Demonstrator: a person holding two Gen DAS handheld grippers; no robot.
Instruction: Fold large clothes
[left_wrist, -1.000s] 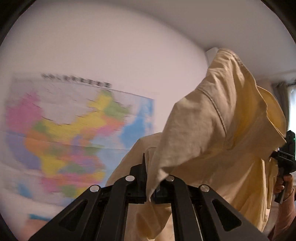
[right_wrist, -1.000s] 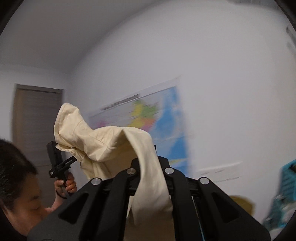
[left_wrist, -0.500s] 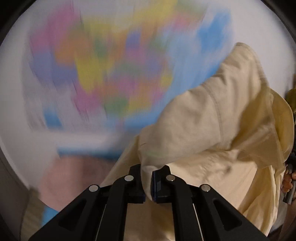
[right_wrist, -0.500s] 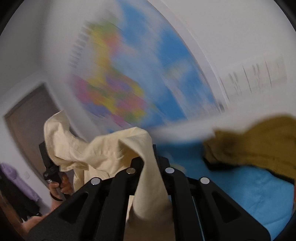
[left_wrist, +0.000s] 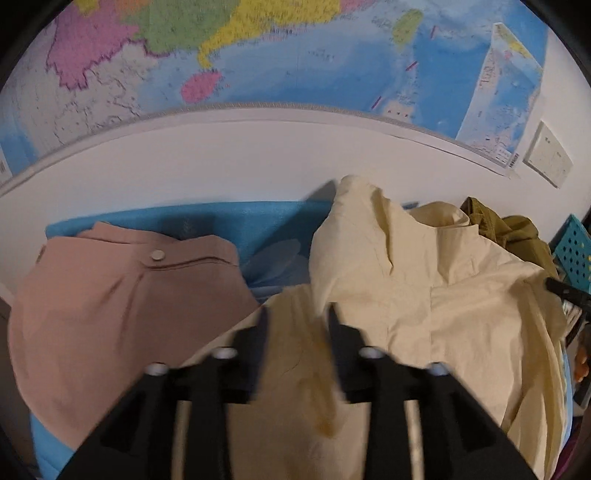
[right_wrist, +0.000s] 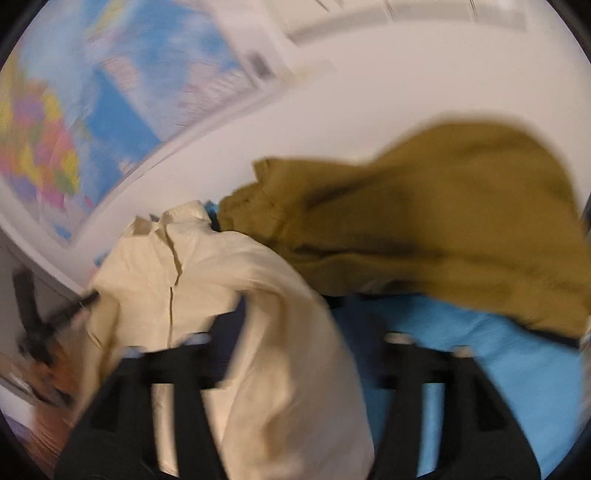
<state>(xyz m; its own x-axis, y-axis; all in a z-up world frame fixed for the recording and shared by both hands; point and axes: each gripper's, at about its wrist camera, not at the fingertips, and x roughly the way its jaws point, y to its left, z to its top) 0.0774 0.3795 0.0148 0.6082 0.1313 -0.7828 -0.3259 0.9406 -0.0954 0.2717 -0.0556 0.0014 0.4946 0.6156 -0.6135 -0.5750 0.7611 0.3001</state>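
Closest to the lens, left cam: the left gripper (left_wrist: 297, 314) has its jaws opening, and the cream shirt (left_wrist: 424, 295) sits loose in the gap, cloth running between the fingers but not pinched afaict. Right cam is pretty blurry, but the right gripper (right_wrist: 314, 314) has its jaws opening too, spread wide, w/ a fold of the same cream shirt (right_wrist: 192, 273) draped over the left finger and down through the gap. Pads aren't pressing on it, so released on both sides.

The shirt itself lies in a rumpled heap on the blue bed cover (left_wrist: 258, 218), roughly mid-bed, collar end toward the wall-side edge. The other gripper's black tip pokes in at the right edge of the left cam, right at the shirt's side.

Left of the shirt, touching its edge, there's a dusty pink garment (left_wrist: 122, 295) w/ a button showing, spread toward the left edge of the bed. On the other side, just behind the shirt's collar, an olive garment (right_wrist: 424, 221) is bunched up toward the right-hand end, resting on the blue cover (right_wrist: 498, 362).

Further back: teal perforated basket (left_wrist: 574, 251) at the far right, then white wall w/ a big colourful map (left_wrist: 258, 55) and a wall switch plate (left_wrist: 548, 157) beside its lower corner.
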